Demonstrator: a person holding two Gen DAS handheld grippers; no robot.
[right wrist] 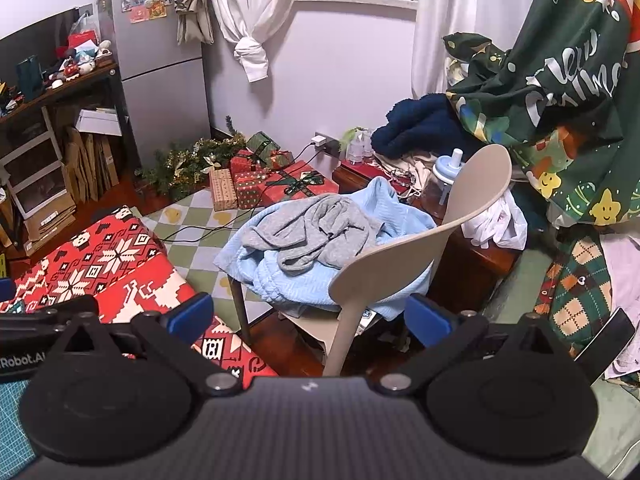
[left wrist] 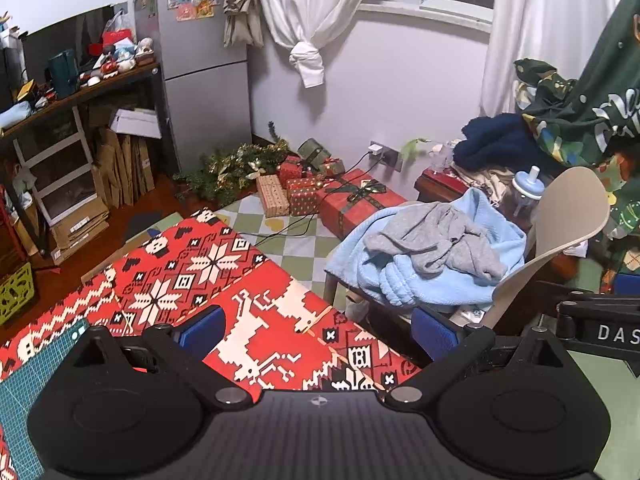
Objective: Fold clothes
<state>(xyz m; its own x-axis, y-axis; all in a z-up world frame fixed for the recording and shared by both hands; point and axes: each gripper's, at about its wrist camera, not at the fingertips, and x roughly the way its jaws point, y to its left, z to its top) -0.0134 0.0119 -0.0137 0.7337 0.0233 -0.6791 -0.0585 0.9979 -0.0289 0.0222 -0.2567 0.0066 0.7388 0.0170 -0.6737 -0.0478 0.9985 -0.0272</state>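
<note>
Grey garment [right wrist: 308, 232] crumpled on light blue blanket [right wrist: 276, 276], both heaped on beige chair [right wrist: 404, 256] seat, not folded. Pile ahead of both grippers, beyond table edge. Right gripper [right wrist: 308, 320] nearer, facing it; from left gripper [left wrist: 318, 330] it lies ahead-right. Both jaws wide, empty. Long axis unclear.

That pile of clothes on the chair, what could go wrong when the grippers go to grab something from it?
The grey garment lies tangled on the light blue blanket, so an open gripper might pinch both layers and drag the blanket off the chair. The blanket already hangs over the seat edge, so a tug could slide the whole pile to the floor. The chair's backrest stands between the right gripper and the clothes.
</note>
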